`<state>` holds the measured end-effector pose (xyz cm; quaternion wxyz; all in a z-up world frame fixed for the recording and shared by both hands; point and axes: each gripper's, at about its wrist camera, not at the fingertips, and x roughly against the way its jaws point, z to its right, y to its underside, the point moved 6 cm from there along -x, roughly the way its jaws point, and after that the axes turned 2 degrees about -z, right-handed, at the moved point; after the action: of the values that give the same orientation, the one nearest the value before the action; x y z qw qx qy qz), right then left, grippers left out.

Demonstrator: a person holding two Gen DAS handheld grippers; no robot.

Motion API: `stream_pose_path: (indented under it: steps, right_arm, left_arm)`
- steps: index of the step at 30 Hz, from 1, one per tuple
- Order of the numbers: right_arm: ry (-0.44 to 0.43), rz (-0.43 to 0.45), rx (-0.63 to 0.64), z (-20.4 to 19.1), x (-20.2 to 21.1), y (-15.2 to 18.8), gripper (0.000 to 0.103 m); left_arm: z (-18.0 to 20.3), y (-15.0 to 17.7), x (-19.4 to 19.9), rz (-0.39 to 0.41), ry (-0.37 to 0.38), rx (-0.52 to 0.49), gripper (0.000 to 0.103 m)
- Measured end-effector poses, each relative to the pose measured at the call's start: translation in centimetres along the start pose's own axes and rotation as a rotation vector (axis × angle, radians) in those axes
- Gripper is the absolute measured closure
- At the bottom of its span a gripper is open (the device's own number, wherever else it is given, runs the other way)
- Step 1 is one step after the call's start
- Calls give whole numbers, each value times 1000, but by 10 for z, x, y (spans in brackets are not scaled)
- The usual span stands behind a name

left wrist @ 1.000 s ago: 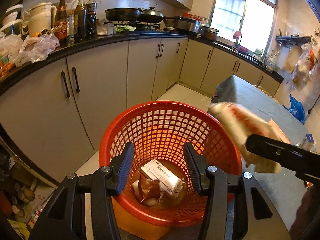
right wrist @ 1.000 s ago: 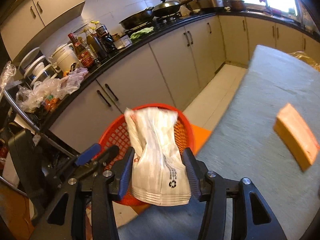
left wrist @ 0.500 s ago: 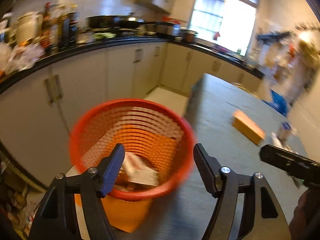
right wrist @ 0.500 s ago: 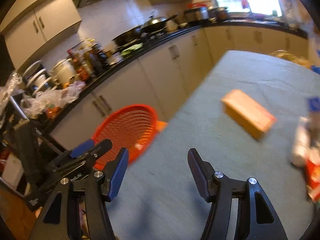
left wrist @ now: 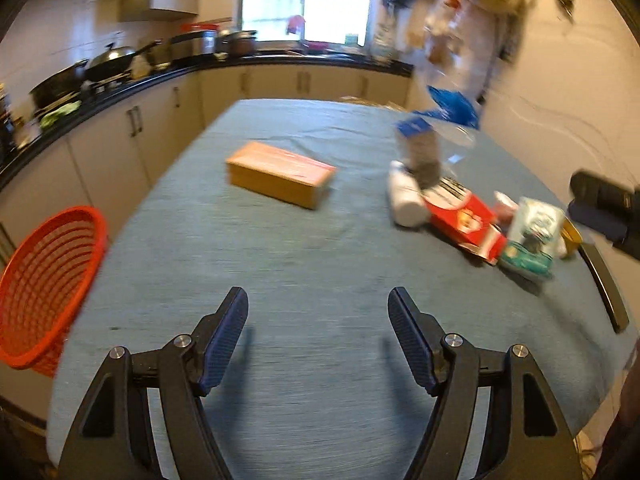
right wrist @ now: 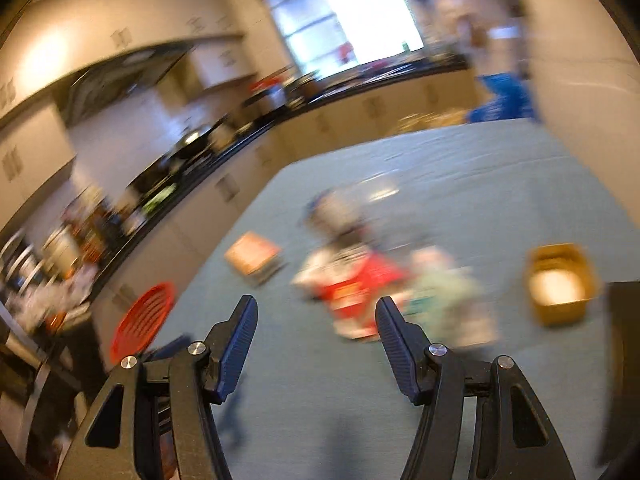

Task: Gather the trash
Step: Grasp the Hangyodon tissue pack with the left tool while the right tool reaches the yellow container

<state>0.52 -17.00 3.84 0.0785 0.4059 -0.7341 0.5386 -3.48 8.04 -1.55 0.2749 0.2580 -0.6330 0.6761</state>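
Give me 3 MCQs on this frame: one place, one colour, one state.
1. Where is the basket?
A. on the table's middle
B. off the table's left edge
C. on the counter

2. What colour is the basket?
A. blue
B. white
C. red-orange

3. What is the left gripper doing?
A. standing open and empty
B. clamping the orange box
C. clamping a bottle

Key: 1 B, it sits beyond the cloth's left edge; 2 C, red-orange mesh; 3 A, only cloth shows between its fingers, the orange box lies farther off.
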Motion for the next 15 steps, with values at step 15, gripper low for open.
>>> stream_pose_path:
  steps: [15]
  right_arm:
    - [145,87,-287,135,43,-16,37]
  left_arm:
    - [161,-35,-35,-108,230,-272,14]
